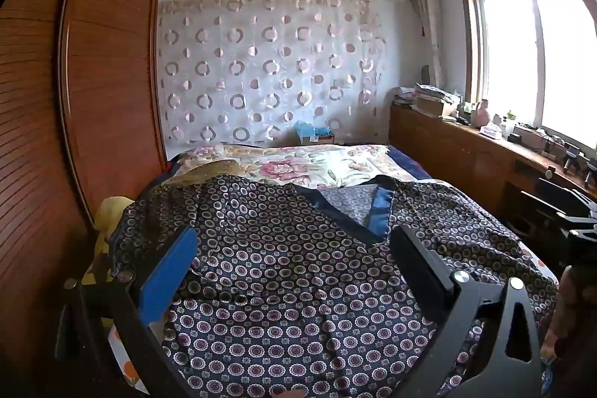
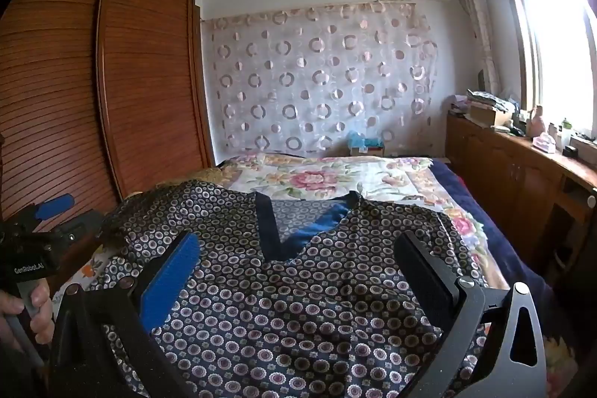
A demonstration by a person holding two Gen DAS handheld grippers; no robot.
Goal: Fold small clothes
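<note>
A dark patterned top (image 2: 298,304) lies spread flat across the near end of the bed (image 2: 373,181), its V-neck pointing back toward the viewer and its shoulders reaching toward the left and right edges. Both the left gripper (image 1: 294,248) and right gripper (image 2: 296,256) hover just above it, fingers wide open and empty. A wardrobe (image 2: 112,81) stands close along the bed's left edge.
</note>
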